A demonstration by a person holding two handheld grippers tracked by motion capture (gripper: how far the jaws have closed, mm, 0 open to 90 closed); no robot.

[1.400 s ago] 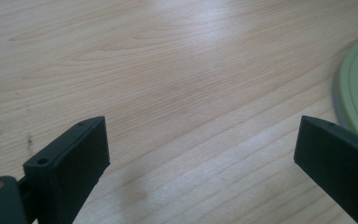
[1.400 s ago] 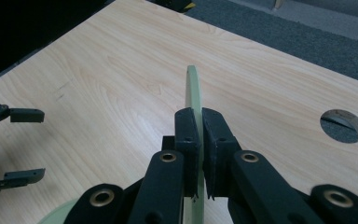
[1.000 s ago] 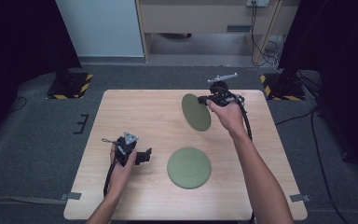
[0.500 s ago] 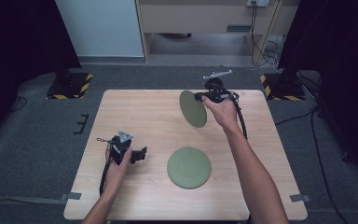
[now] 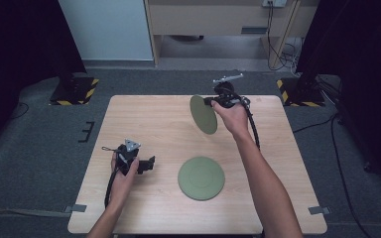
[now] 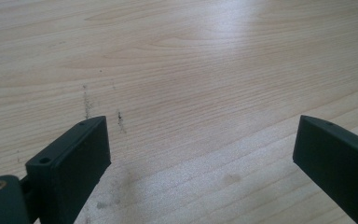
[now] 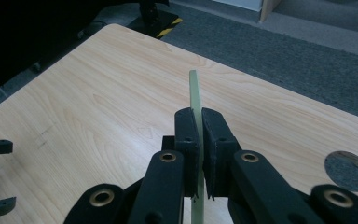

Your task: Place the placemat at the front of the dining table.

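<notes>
A round green plate hangs on edge above the far middle of the wooden table. My right gripper is shut on its upper rim. In the right gripper view the plate shows edge-on, pinched between the pads of my right gripper. A second green plate lies flat near the table's front centre. At the front left, my left gripper points right toward that flat plate with a gap between them. In the left gripper view my left gripper stands open over bare wood.
Stands with yellow-and-black striped bases sit on the floor beyond the table's far left corner and far right corner. Cables trail by a cabinet at the back. The tabletop has a round hole near my right gripper.
The held plate has drifted slightly toward the table's far left. The left gripper stays about where it was.
</notes>
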